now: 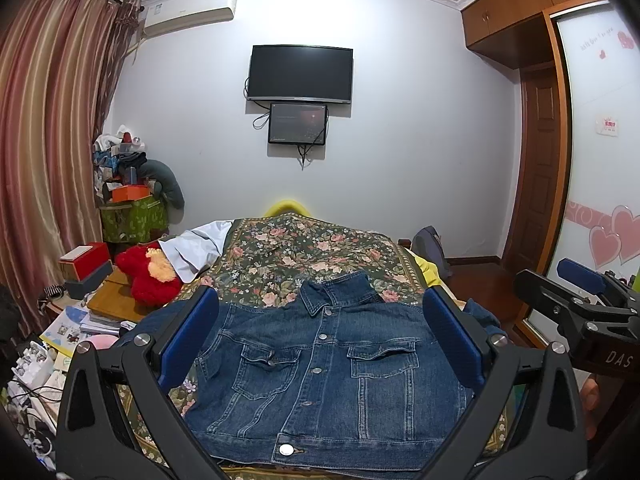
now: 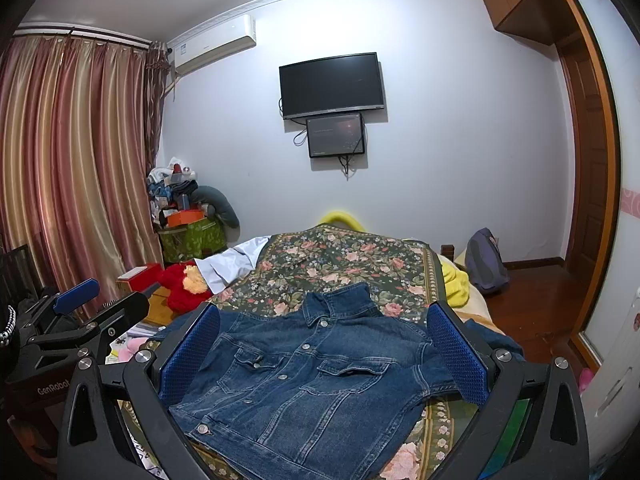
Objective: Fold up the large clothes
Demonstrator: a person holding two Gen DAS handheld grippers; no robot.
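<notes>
1. The denim jacket (image 1: pixel 320 376) lies flat on the flowery bedspread (image 1: pixel 304 252), front side up and buttoned. Its collar points to the far wall and its hem is closest to me.
2. I think I am at the very start. No part of the jacket is folded yet, as far as I can see.
3. My left gripper (image 1: pixel 320 340) is spread wide and holds nothing. It hangs above the jacket with one blue finger to each side of it.
4. My right gripper (image 2: pixel 323 356) is spread wide too, and empty. It also hangs above the jacket.
5. Next, I guess I need to go down to a jacket edge, maybe a shoulder or a sleeve, pinch it and bring it across the middle. Denim is thick and stiff, so I should grab a good bit of it.
6. The sleeves are hard to see. My fingers cover the jacket's sides, and only a bump of blue cloth (image 2: pixel 488 332) shows past its right side.
7. The jacket's near hem is partly cut off at the bottom of my left view.
8. Left of the jacket, off the bed, is a red plush toy (image 1: pixel 150 276). The small things heaped below it are too tiny to make out.
</notes>
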